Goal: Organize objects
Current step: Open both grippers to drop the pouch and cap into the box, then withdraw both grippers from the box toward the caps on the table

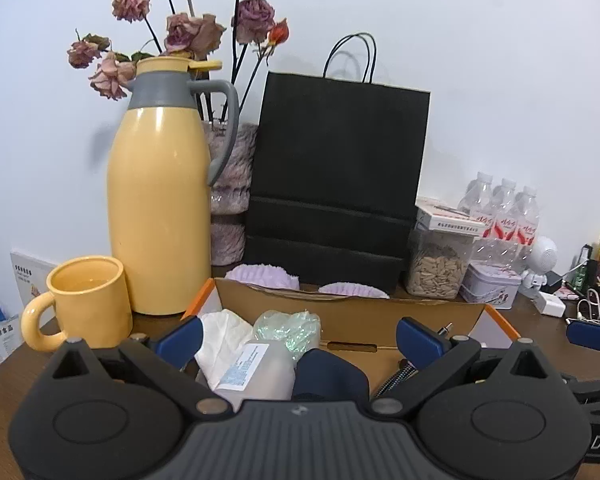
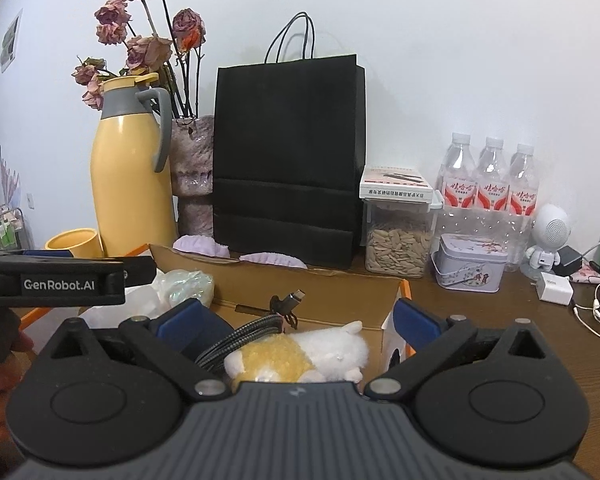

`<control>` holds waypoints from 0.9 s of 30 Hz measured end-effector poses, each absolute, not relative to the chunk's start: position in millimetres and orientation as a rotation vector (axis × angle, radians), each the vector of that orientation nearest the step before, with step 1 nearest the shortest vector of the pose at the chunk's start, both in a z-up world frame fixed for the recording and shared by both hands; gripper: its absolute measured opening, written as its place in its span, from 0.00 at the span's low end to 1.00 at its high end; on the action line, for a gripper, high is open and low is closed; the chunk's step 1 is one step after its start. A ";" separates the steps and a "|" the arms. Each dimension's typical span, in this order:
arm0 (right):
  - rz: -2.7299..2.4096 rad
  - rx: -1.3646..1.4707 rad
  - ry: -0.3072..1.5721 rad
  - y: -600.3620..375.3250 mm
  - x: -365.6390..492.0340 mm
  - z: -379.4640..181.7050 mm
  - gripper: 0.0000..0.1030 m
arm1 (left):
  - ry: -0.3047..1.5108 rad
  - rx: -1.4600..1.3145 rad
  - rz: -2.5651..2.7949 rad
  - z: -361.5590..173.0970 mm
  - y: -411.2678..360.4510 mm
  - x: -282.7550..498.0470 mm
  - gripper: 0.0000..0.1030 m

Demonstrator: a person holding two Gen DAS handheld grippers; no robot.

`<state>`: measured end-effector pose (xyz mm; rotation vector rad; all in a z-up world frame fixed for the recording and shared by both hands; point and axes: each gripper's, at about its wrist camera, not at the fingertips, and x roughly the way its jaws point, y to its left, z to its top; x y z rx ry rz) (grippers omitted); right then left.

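**Blue-padded tongs spread wide over an open cardboard box**

Blue rubber pads tip both pairs of tongs, and both stand at their widest, gripping nothing. The left tongs (image 1: pixel 298 338) hover over the left half of a shallow cardboard box (image 1: pixel 352 312) with orange edges. Directly between and just beyond its pads lie a frosted plastic bottle (image 1: pixel 260 372) with a pale label, its long axis running near to far, crumpled white tissue (image 1: pixel 224 338) at its left, and a wad of shiny greenish wrap (image 1: pixel 288 326) behind it.

The right tongs (image 2: pixel 296 322) hover over the right half of the same box. Just below its pads lies a fluffy white and yellow plush toy (image 2: pixel 300 354), lengthwise left to right, touching a braided grey charging cable (image 2: pixel 252 334) whose plug points to the far side. The right hand is plainly nearer to toy and cable; the left is nearer to the bottle. Any pick would likely be a short drop forward and down.

Beyond the box on the brown wooden surface (image 2: pixel 480 320): a glossy yellow mug (image 1: pixel 86 300), a tall yellow jug (image 1: pixel 158 208) with grey collar, dried roses (image 1: pixel 188 28), a matt black paper bag (image 2: pixel 288 160), a clear jar of seeds (image 2: pixel 396 236), a small tin (image 2: pixel 470 264) and three water bottles (image 2: pixel 490 180).
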<state>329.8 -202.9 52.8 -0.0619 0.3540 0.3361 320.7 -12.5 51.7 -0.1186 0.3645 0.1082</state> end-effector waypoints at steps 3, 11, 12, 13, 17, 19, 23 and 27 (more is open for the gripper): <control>0.325 -0.061 0.339 -203.7 321.0 54.5 1.00 | 0.342 -0.112 0.097 50.5 -12.2 311.1 1.00; 0.307 -0.065 0.317 -204.1 293.9 56.9 1.00 | 0.320 -0.081 0.082 45.5 -12.3 281.2 1.00; 0.304 -0.067 0.314 -203.6 289.8 56.7 1.00 | 0.318 -0.084 0.084 45.2 -10.7 277.5 1.00; 0.301 -0.068 0.311 -202.8 285.2 55.8 1.00 | 0.317 -0.087 0.084 45.0 -8.7 273.6 1.00; 0.303 -0.079 0.306 -200.5 264.9 50.0 1.00 | 0.319 -0.096 0.091 43.7 -2.4 259.5 1.00; 0.303 -0.081 0.309 -199.4 255.1 45.9 1.00 | 0.331 -0.093 0.101 41.3 -0.5 254.3 1.00; 0.305 -0.074 0.339 -199.0 241.4 35.4 1.00 | 0.371 -0.086 0.114 30.0 5.8 243.9 1.00; 0.296 -0.064 0.362 -201.0 230.0 26.6 1.00 | 0.391 -0.082 0.123 21.6 14.0 229.9 1.00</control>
